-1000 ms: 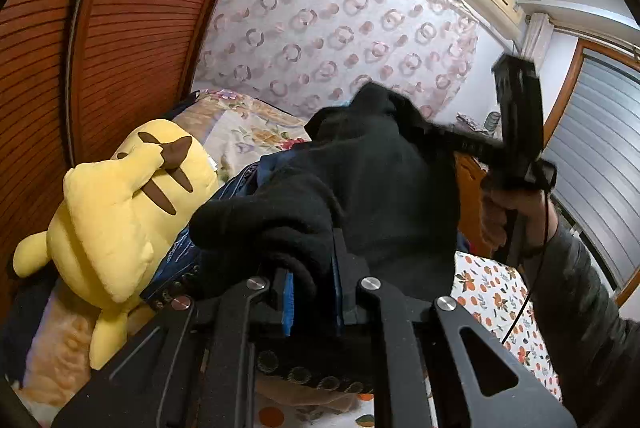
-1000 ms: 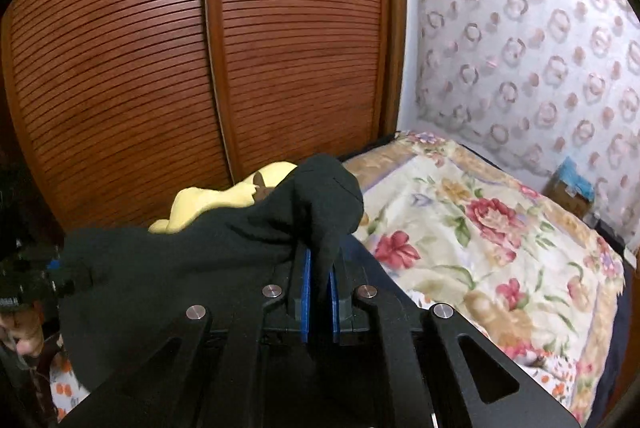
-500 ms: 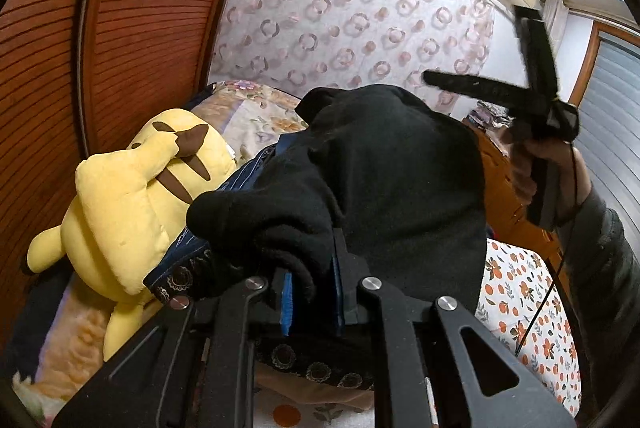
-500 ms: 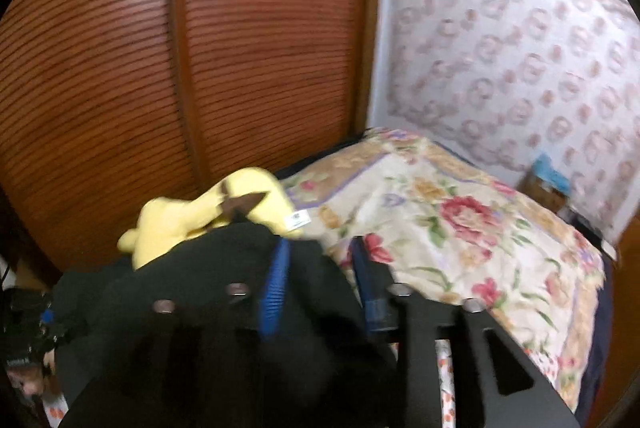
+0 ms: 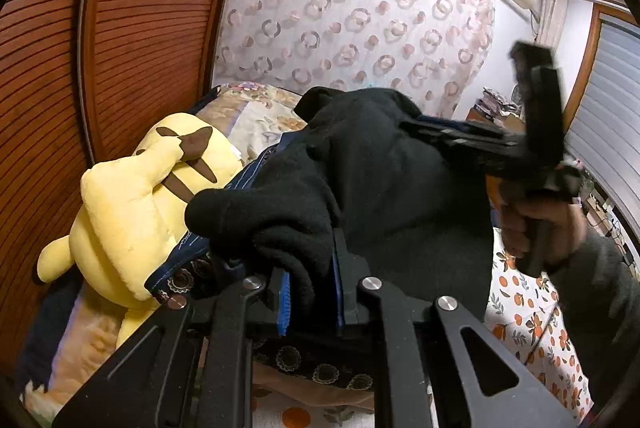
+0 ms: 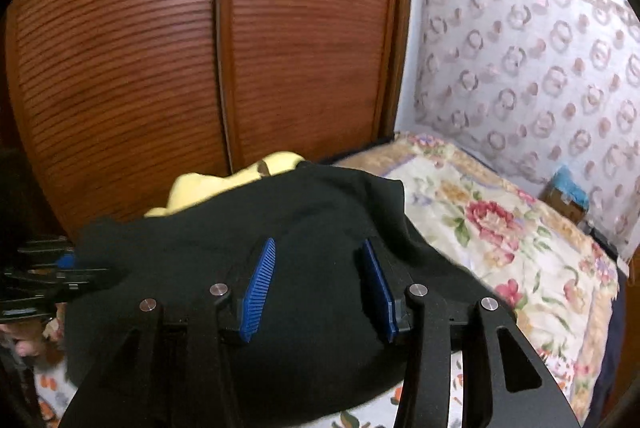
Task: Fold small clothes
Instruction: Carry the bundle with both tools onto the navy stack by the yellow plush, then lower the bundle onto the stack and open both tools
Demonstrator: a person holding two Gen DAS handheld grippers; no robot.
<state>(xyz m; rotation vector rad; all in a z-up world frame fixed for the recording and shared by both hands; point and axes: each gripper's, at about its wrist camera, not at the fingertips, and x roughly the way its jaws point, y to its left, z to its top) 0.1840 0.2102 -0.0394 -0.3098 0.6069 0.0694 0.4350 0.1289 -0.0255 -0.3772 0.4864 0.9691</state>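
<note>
Right gripper (image 6: 320, 288) had let go of the black garment (image 5: 400, 187) since a second earlier and dropped lower, jaws apart, cloth draped under the blue pads (image 6: 260, 284) but not pinched. Left gripper (image 5: 310, 292) stayed clamped on a bunched edge, anchoring the garment above the bed (image 6: 500, 228) beside the yellow plush toy (image 5: 140, 195), probably so the right could regrip for the fold.

Bed (image 6: 500, 268), floral quilt; yellow plush toy (image 5: 140, 203) and patterned cloth (image 5: 320, 360) on it
</note>
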